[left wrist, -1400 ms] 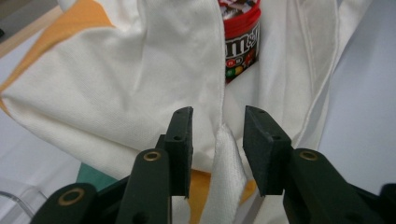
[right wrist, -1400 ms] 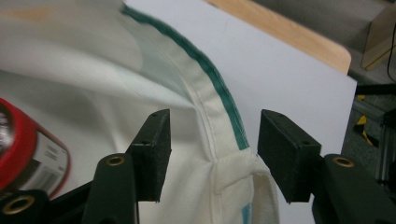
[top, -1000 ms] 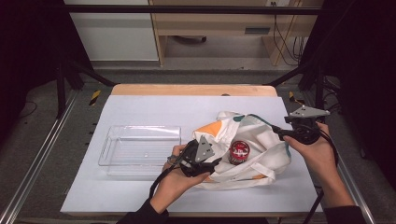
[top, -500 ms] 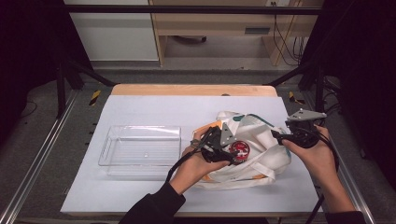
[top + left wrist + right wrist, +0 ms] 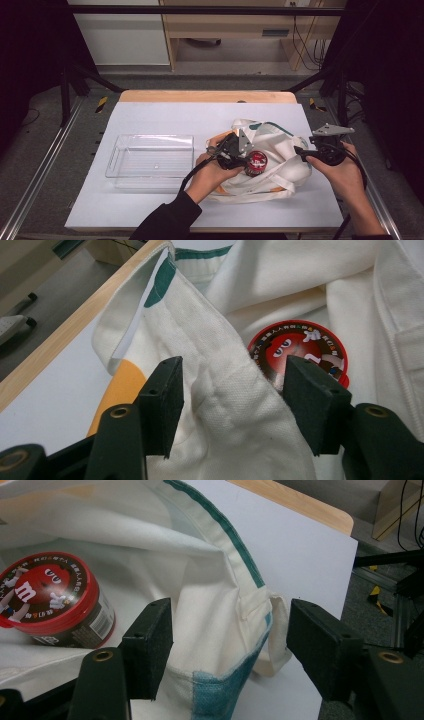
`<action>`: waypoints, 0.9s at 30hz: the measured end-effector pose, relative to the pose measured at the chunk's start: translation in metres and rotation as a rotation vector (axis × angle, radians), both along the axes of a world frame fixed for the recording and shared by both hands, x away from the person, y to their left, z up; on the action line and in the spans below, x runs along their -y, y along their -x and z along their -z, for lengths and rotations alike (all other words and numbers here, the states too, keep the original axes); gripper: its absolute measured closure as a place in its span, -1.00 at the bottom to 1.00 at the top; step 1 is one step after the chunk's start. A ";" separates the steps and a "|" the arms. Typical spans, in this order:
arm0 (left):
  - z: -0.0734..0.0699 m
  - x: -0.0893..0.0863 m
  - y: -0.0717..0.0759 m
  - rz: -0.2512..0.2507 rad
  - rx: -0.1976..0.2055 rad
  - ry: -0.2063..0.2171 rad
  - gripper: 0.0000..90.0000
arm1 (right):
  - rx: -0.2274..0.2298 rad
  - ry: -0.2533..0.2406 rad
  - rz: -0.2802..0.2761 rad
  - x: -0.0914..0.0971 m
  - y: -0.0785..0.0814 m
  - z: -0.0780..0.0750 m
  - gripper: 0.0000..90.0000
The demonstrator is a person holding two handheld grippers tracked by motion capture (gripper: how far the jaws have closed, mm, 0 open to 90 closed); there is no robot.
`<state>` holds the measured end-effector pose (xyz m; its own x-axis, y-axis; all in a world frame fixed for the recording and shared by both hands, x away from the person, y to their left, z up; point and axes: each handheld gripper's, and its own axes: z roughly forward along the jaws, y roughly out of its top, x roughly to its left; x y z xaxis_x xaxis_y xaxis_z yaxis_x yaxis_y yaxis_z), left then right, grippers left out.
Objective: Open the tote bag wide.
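A white tote bag (image 5: 275,142) with green and orange print lies crumpled at the table's right centre. A round tin with a red lid (image 5: 257,162) sits in its open mouth. My left gripper (image 5: 244,159) is over the bag's left side beside the tin. Its jaws have just been closing and stand open astride a loose fold of bag cloth (image 5: 225,390), with the tin (image 5: 300,347) just beyond the right pad. My right gripper (image 5: 300,153) is at the bag's right edge, open, with the green-trimmed rim (image 5: 235,610) and a handle loop between its pads. The tin (image 5: 50,597) lies to its left.
An empty clear plastic tray (image 5: 150,157) stands left of the bag on the white sheet (image 5: 175,115). The wooden table edge (image 5: 210,96) runs along the back. Metal frame rails flank the table on both sides.
My left hand has moved right, from the bag's left margin onto the bag next to the tin. The right hand has stayed at the bag's right edge.
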<state>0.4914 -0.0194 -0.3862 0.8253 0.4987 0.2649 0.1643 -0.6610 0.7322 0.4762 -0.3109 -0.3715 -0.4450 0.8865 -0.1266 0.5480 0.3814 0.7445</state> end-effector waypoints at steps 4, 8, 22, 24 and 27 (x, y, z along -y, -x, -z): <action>-0.002 -0.005 -0.002 -0.004 0.005 0.018 0.02 | 0.007 -0.012 0.009 0.003 0.007 0.000 -0.20; -0.005 -0.011 -0.003 -0.023 0.011 0.013 0.04 | 0.008 -0.020 0.015 0.006 0.016 0.002 -0.19; -0.013 -0.037 -0.011 -0.058 -0.012 -0.010 0.72 | -0.026 -0.039 0.018 0.015 0.048 0.022 -0.14; -0.013 -0.041 -0.014 -0.065 -0.018 -0.006 0.79 | -0.042 -0.042 0.011 0.015 0.049 0.026 -0.10; -0.014 -0.048 -0.017 -0.081 -0.018 0.006 0.84 | -0.066 -0.043 0.009 0.015 0.050 0.032 0.01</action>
<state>0.5085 0.0283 -0.3722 0.7867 0.5657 0.2473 0.2304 -0.6407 0.7324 0.4264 -0.3259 -0.4031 -0.4429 0.8946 -0.0590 0.5996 0.3445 0.7223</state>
